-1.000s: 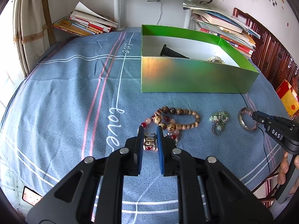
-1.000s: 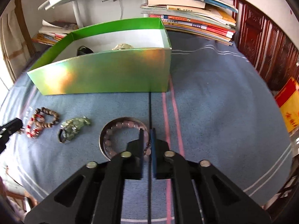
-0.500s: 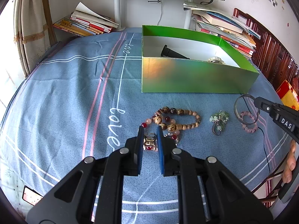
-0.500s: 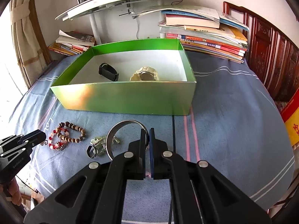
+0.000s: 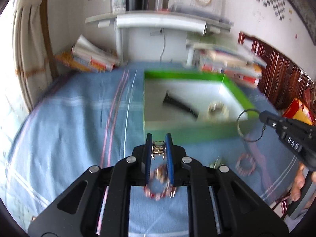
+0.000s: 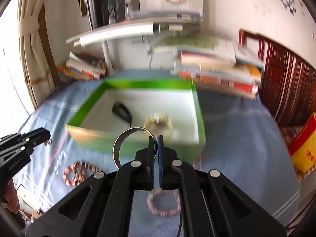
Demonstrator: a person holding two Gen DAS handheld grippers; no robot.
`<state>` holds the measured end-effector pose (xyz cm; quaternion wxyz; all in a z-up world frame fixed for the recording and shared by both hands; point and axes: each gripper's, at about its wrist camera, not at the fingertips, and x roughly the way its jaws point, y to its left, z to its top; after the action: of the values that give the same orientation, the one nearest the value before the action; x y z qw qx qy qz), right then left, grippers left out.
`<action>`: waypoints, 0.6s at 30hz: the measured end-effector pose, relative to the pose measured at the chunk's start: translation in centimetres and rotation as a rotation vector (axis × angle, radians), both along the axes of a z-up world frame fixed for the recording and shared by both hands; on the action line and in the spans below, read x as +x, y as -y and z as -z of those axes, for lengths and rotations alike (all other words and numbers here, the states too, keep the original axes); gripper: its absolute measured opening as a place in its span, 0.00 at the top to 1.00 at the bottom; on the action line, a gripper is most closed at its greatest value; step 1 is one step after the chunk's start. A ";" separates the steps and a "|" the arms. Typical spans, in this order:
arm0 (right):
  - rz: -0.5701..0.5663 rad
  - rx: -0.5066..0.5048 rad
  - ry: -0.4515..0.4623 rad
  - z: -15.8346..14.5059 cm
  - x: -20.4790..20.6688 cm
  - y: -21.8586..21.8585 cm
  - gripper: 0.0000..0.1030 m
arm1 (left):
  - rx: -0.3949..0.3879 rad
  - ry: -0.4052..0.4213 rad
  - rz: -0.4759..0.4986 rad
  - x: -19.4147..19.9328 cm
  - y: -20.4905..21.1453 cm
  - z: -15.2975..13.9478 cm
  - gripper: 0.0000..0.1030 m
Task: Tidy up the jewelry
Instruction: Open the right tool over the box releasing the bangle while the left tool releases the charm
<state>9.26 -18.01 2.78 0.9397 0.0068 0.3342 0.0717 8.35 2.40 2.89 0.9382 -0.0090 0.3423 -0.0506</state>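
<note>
Left claw (image 5: 158,140) clamped on a metal charm (image 5: 158,150). Right claw (image 6: 155,140) pinching a steel bangle (image 6: 126,144). Both above the blue surface (image 5: 79,138), near the green box (image 6: 138,148).

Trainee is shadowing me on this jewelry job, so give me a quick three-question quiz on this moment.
1. True or false: the right gripper holds a metal ring.
2. What hangs from the left gripper? A) red bead bracelet B) watch C) key
3. Name one thing inside the green box.

Key: 1 true. 2 A, the red bead bracelet. 3 The black strap, or the pale bracelet.
</note>
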 end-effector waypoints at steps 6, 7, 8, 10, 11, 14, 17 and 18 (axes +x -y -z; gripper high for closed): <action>0.030 -0.014 0.013 -1.4 5.6 0.1 0.96 | 0.002 0.036 0.077 7.7 2.0 -3.2 0.86; 0.034 -0.019 -0.002 -1.0 6.7 0.0 0.96 | 0.017 0.023 0.081 9.0 2.4 -2.8 0.86; 0.039 -0.025 -0.026 -0.3 7.9 0.0 0.96 | 0.030 -0.004 0.084 10.7 2.7 -2.0 0.86; 0.050 -0.027 -0.072 1.3 9.7 -0.2 0.96 | 0.034 -0.058 0.079 12.7 3.0 -0.4 0.86; 0.049 -0.026 -0.099 2.2 10.5 -0.2 0.96 | 0.033 -0.090 0.080 13.5 3.2 0.8 0.86; 0.054 -0.050 -0.147 4.2 11.8 -0.7 0.95 | 0.022 -0.146 0.078 14.7 3.4 2.7 0.79; 0.057 -0.042 -0.127 3.9 11.0 -0.5 0.77 | 0.013 -0.142 0.067 14.1 3.2 2.8 0.49; 0.056 -0.033 -0.114 3.5 10.3 -0.3 0.67 | 0.022 -0.121 0.063 13.4 3.1 2.4 0.49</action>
<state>19.56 -17.67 -0.71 0.9208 0.0048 0.3881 0.0394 21.76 -0.72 0.52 0.9137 0.0088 0.3992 -0.0756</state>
